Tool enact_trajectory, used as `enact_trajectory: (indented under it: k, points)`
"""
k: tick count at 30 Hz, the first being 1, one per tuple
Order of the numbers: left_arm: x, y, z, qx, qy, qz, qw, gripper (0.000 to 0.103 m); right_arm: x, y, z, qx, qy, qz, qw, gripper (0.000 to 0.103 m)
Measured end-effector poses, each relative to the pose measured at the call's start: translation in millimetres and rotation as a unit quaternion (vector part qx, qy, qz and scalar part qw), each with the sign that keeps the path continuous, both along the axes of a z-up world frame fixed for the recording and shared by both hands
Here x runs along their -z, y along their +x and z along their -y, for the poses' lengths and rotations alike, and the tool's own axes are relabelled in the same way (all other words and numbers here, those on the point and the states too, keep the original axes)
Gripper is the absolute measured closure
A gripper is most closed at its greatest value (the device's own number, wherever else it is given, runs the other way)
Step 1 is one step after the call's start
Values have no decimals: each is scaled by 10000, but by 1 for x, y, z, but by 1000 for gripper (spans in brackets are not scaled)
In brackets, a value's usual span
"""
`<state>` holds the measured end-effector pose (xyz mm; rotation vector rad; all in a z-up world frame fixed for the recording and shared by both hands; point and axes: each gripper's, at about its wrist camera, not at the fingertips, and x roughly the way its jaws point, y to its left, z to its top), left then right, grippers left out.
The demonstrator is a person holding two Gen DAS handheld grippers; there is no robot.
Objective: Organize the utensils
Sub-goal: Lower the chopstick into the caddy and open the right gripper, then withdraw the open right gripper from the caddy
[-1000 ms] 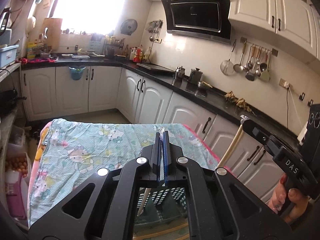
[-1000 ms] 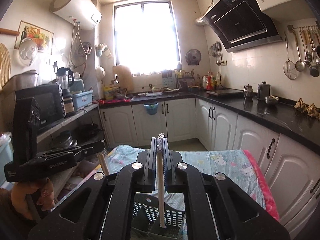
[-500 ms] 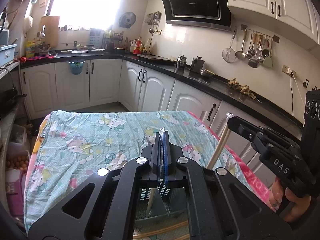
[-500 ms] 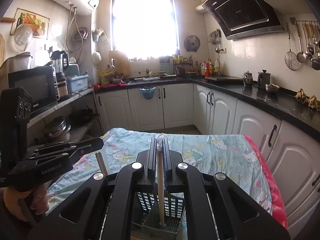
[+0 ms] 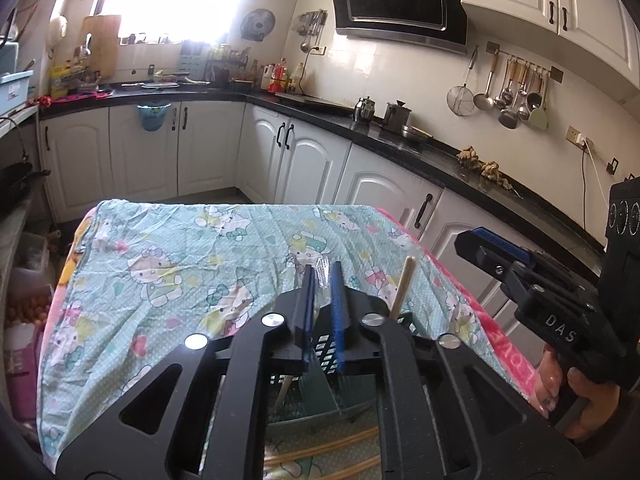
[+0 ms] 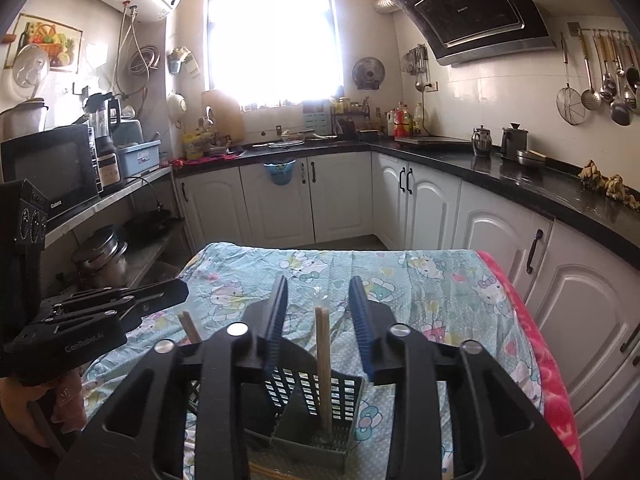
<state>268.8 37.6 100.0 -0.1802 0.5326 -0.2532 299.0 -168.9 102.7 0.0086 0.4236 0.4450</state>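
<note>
A dark slotted utensil holder (image 6: 316, 396) stands on the cloth-covered table, below both grippers. My right gripper (image 6: 319, 320) is open above it, and a wooden chopstick (image 6: 323, 364) stands free in the holder between its fingers. A second chopstick (image 6: 189, 326) leans at the holder's left. My left gripper (image 5: 322, 304) hangs over the holder (image 5: 320, 384) with its fingers slightly apart; I cannot tell whether it holds anything. One chopstick (image 5: 401, 290) stands just right of it. More chopsticks (image 5: 320, 452) lie on the table near the holder.
The table carries a turquoise cartoon-print cloth (image 5: 180, 264) with a pink edge (image 6: 540, 364) on the right. White cabinets and a black counter (image 6: 520, 184) run behind and right. A shelf with a microwave (image 6: 48, 168) stands on the left.
My right gripper has opened and let go of the chopstick, which now stands in the holder. My left gripper's fingers have parted slightly. Both grippers have tilted down toward the table.
</note>
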Motion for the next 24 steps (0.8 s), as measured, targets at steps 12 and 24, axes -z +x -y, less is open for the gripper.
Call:
enact_trajectory:
  k: [12, 24]
  points:
    - [-9, -18, -8, -190, -20, 135, 9997, 53, -1, -11, 12, 77, 40, -18, 10000, 48]
    - [-23, -51, -16, -316, -45, 356, 9989, 20, -6, -38, 27, 76, 76, 20, 9999, 32]
